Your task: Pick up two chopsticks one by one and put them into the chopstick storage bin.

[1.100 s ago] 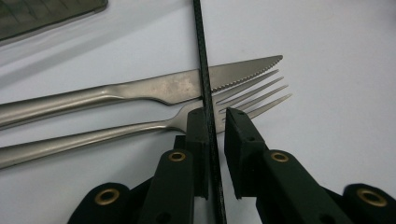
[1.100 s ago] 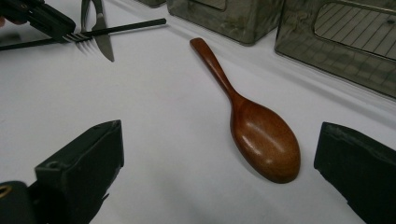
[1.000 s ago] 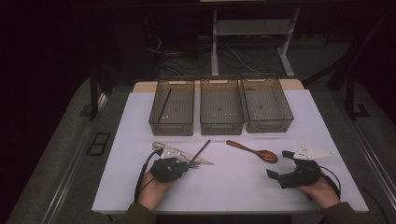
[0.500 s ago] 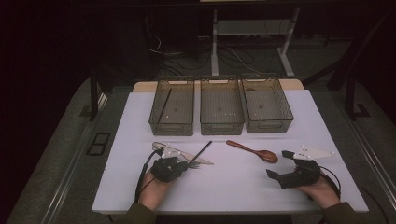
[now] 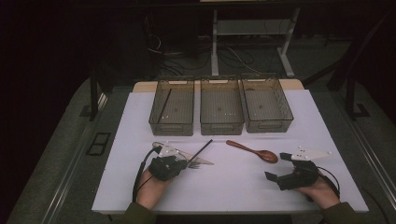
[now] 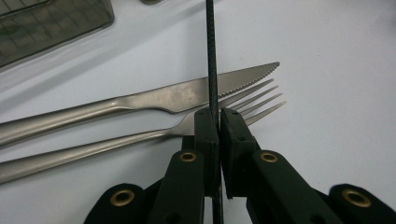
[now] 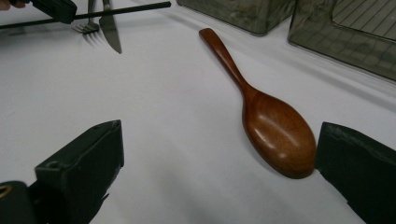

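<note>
My left gripper is shut on a thin black chopstick, which runs straight out between the jaws. Under it a steel knife and fork lie side by side on the white table. From above, the left gripper sits at the front left with the chopstick angled toward the bins. My right gripper stands open, its jaws on either side of the bowl of a brown wooden spoon without touching it. In the high view the right gripper is just short of the spoon.
Three clear smoky bins stand in a row at the back: left, middle, right. The left bin holds another black chopstick. The white tabletop has free room between the hands.
</note>
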The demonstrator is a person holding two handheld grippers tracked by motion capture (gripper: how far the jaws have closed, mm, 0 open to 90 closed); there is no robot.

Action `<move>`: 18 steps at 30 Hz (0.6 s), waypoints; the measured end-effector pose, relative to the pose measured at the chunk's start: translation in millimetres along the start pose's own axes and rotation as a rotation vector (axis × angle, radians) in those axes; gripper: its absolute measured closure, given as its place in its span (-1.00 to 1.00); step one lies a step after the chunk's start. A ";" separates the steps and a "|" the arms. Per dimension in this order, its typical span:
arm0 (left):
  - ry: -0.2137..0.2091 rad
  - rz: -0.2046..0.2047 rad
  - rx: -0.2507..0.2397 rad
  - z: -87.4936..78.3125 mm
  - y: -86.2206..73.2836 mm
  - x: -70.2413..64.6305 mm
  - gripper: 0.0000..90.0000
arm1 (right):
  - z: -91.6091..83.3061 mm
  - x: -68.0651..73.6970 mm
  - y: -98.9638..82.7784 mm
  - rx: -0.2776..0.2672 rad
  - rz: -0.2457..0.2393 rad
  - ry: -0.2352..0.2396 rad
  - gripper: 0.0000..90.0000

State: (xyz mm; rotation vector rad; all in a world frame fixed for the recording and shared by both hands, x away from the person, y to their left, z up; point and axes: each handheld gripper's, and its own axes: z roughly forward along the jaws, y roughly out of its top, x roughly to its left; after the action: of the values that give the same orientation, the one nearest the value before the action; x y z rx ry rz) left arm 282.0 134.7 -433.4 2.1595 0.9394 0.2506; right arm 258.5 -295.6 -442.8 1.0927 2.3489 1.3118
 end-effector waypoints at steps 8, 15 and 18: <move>-0.045 0.022 -0.017 -9.9 3.9 2.7 0.89 | 2.0 1.4 -0.2 -0.009 0.001 0.013 -0.98; -0.083 -0.004 -0.051 -19.4 7.8 4.3 0.89 | 3.6 2.2 0.2 -0.012 0.001 0.016 -0.98; -0.099 -0.008 -0.057 -22.4 9.2 5.9 0.89 | 3.7 1.9 0.4 -0.014 0.002 0.014 -0.98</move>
State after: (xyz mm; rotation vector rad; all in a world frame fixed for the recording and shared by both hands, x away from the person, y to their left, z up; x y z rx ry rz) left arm 281.3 147.4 -412.0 2.0959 0.8738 0.1632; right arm 259.3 -291.7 -444.3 1.0857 2.3456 1.3388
